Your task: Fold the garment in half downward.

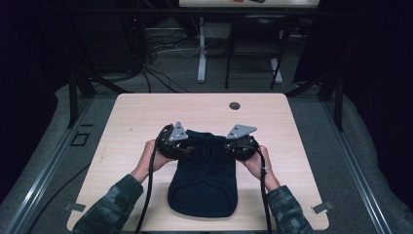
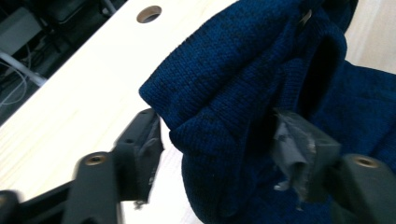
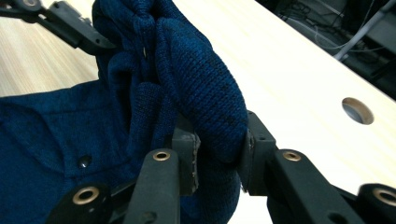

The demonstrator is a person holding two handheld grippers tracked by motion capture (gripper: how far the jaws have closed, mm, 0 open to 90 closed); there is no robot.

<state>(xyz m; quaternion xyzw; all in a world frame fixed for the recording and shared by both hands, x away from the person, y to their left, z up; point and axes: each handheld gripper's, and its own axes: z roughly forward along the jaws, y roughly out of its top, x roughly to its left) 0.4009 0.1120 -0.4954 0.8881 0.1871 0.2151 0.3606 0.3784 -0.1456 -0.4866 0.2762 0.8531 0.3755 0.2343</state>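
Note:
A dark blue knit garment (image 1: pixel 202 180) lies on the wooden table (image 1: pixel 146 112), its bottom hem toward the person and its top end bunched up between both grippers. In the left gripper view, my left gripper (image 2: pixel 217 140) stands open around a fold of the garment (image 2: pixel 233 60), with a gap of bare table showing beside one pad (image 2: pixel 149 154). My right gripper (image 3: pixel 218 140) is shut on a thick fold of the garment (image 3: pixel 196 70). From above, the left gripper (image 1: pixel 187 148) and the right gripper (image 1: pixel 229 146) sit at the garment's upper corners.
A round cable hole (image 1: pixel 234 106) sits near the table's far edge. Bare wood lies on both sides of the garment and behind it. Desk legs (image 1: pixel 201 48) and cables stand on the floor beyond the table. A small clip (image 1: pixel 321 208) marks the front right corner.

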